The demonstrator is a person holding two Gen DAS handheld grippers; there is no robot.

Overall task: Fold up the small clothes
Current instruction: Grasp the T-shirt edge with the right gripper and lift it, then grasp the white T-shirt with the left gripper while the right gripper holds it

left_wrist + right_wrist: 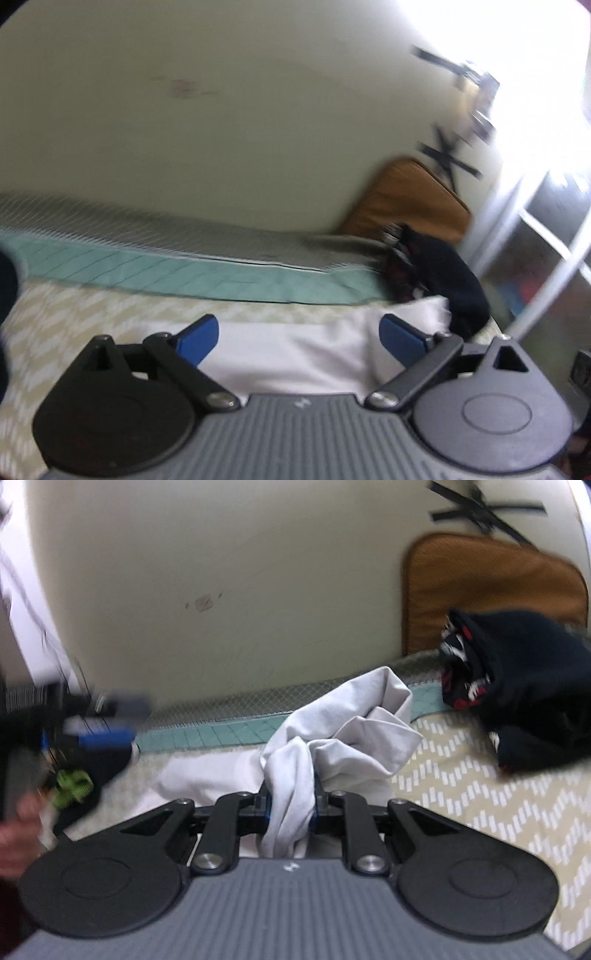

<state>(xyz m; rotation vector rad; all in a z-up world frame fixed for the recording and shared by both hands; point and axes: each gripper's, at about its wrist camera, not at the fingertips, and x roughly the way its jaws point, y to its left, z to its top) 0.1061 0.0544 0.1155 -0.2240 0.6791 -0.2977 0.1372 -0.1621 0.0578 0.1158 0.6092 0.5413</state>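
– how's the light?
– daylight floods in at two o'clock of the left wrist view, where the window [546, 92] is blown out to white glare. the wall [221, 110] is soft and evenly lit.
– sharpness?
– both views smear with motion blur. in the right wrist view the hand [18, 834] at nine o'clock is most smeared; straight edges bow toward the rims.

The right tongs [291, 805] are matt black plastic with bright metal pivot screws, closed on a soft, creased white cloth garment [354, 734]. The bedspread [480, 797] is woven cloth. The dark garment [524, 686] looks knitted. The wall [221, 572] is smooth and matt.
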